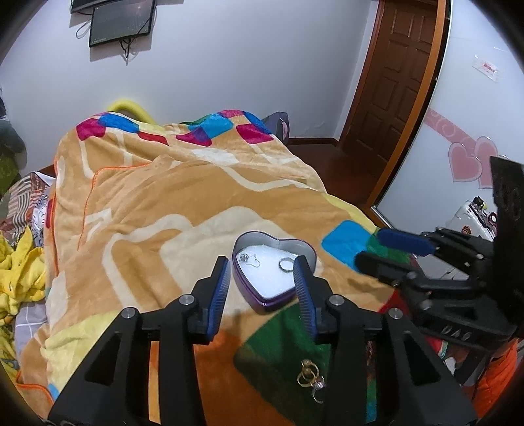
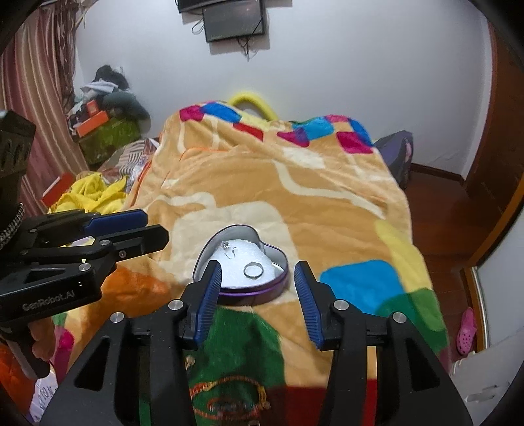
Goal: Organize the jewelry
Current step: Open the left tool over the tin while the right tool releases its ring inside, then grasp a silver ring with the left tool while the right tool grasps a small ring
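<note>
Gold rings point(image 1: 308, 377) are half hidden behind the spread left gripper point(image 1: 262, 285); the right gripper point(image 2: 255, 283), likewise spread, partly hides the tin point(image 2: 203, 252).

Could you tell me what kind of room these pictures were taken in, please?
Most likely a bedroom in a home: a bed under a plush patterned blanket, a panelled wooden door, and a screen mounted on the wall. A heart-shaped tin with jewelry sits on the blanket.

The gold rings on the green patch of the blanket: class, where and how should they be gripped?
Grip the gold rings across an upper loop, coming from above with jaws narrowed; they lie flat in a small linked cluster on soft blanket.
</note>
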`<state>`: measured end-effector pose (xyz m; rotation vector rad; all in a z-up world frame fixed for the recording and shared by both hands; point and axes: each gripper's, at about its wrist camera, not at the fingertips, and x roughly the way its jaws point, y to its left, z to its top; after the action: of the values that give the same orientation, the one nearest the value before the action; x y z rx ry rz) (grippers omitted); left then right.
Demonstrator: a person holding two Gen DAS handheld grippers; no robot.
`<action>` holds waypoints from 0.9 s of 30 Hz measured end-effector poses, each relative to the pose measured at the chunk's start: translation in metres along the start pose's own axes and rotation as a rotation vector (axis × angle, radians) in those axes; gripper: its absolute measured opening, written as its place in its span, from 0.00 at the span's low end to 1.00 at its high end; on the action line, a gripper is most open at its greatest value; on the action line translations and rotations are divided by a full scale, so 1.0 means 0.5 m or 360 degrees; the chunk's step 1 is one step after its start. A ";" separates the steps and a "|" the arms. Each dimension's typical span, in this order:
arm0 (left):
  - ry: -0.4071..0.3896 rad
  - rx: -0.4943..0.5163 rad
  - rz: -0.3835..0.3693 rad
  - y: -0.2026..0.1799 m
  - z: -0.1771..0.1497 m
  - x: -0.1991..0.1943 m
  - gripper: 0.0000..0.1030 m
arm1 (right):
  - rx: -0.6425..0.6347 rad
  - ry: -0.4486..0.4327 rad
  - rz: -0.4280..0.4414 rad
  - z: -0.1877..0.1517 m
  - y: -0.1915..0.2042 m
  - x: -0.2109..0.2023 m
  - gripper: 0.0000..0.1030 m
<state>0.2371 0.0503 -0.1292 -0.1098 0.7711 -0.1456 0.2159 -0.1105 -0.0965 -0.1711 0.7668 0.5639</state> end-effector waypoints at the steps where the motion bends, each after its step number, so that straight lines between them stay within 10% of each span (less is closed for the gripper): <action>1: -0.0001 0.0002 0.0003 -0.002 -0.003 -0.006 0.40 | 0.0009 -0.0015 -0.0008 -0.003 -0.002 -0.014 0.41; 27: 0.0281 0.0002 -0.0006 -0.057 -0.157 -0.007 0.41 | 0.0143 0.0031 -0.0146 -0.132 -0.034 -0.087 0.42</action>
<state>0.1771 0.0193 -0.1784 -0.0979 0.9470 -0.1605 0.1597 -0.1660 -0.1145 -0.1282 0.7977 0.4405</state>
